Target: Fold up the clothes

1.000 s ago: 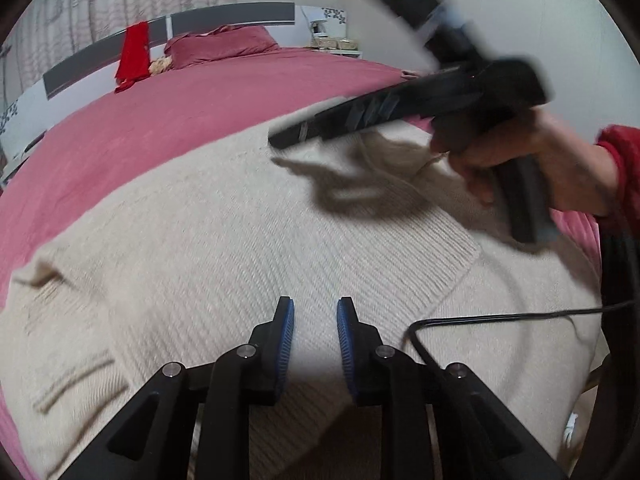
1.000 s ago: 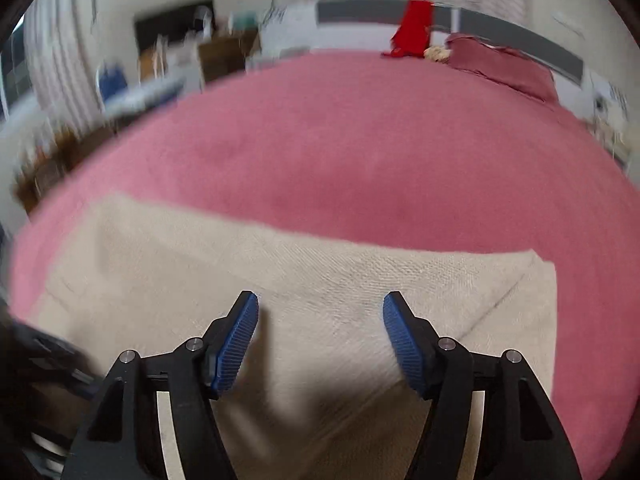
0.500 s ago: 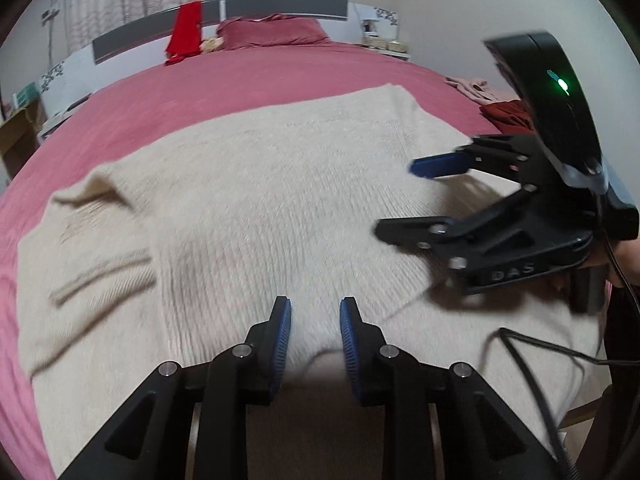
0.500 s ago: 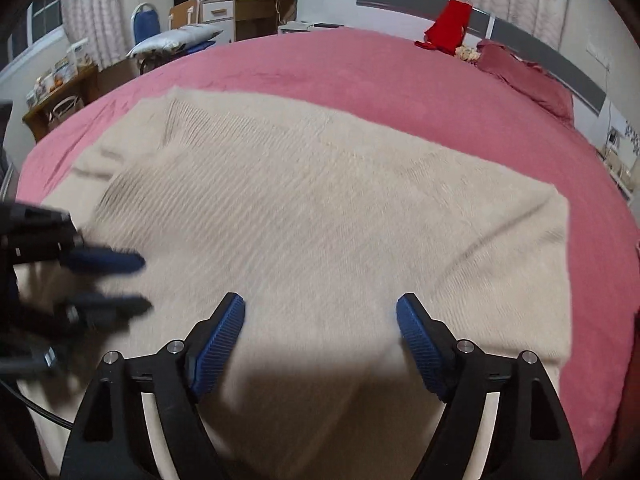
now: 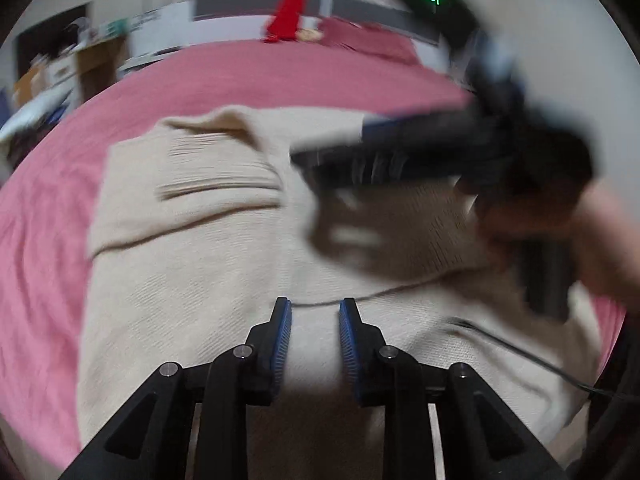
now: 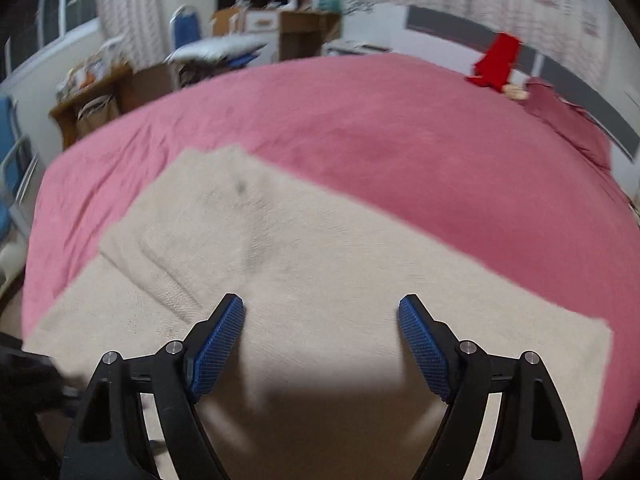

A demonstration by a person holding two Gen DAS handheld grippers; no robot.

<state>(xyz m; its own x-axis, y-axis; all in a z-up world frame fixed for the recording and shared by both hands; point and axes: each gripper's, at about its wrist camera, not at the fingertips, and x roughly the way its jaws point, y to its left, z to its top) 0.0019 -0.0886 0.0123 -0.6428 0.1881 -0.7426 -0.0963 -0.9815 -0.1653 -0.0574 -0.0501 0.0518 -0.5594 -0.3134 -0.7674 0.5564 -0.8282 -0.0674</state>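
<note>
Cream ribbed knit sweater (image 6: 320,264) lies flat on pink bed (image 6: 400,140). Left tool (image 5: 315,316) narrowly parted, right tool (image 6: 320,312) released; both empty. Risk: cable (image 5: 520,354) at 4 o'clock snagging fold.

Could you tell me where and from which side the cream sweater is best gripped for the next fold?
Probably the cream sweater at its free corner, approached from over the pink bedspread. The edge there lies flat and unlayered, so a pad could slide under. The open right gripper hovers nearest; nothing is between its pads.
</note>
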